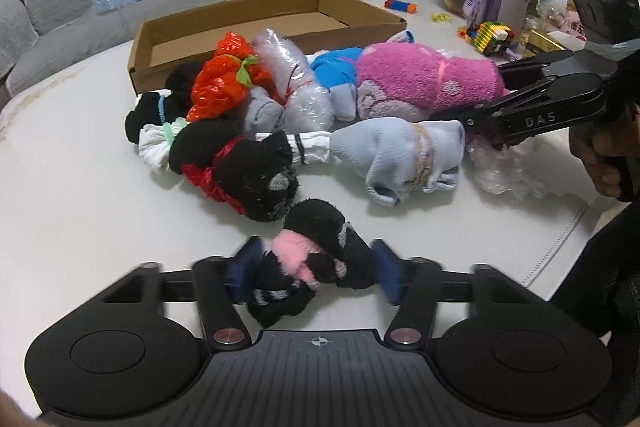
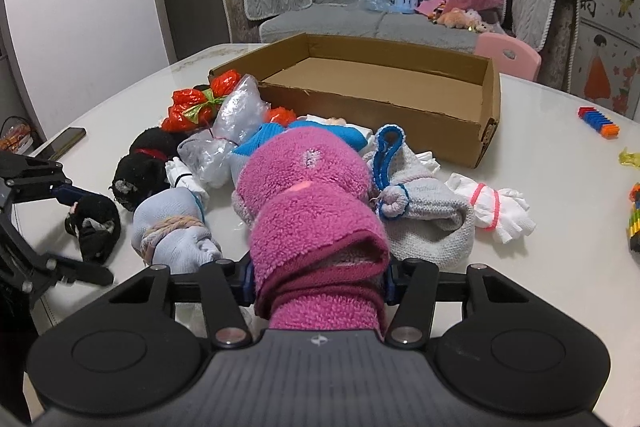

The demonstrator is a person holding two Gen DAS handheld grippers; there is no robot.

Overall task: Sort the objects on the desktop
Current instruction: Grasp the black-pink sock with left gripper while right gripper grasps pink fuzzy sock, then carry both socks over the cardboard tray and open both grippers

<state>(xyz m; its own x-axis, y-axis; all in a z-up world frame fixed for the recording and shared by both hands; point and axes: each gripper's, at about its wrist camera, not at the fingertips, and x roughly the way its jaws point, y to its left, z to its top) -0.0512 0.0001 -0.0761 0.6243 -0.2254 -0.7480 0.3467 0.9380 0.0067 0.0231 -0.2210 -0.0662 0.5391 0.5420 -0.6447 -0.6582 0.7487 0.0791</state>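
Two grabs at once here — the left gripper (image 1: 312,273) has its blue pads against either side of the small black-and-pink sock bundle (image 1: 316,259) at the bottom centre of its view, while the right gripper (image 2: 318,281) is clamped on the cuff of the fluffy magenta sock bundle (image 2: 308,203), low in the middle of its own frame. Both bundles rest on the white table (image 1: 80,187), in front of the heap of tied socks and bags. Behind them, the cardboard box (image 2: 490,107) sits open and bare in the upper middle — the likely destination. Best now, I'd say: squeeze firmly, lift straight up so neighbours don't snag, then carry each over the near box wall before letting go.
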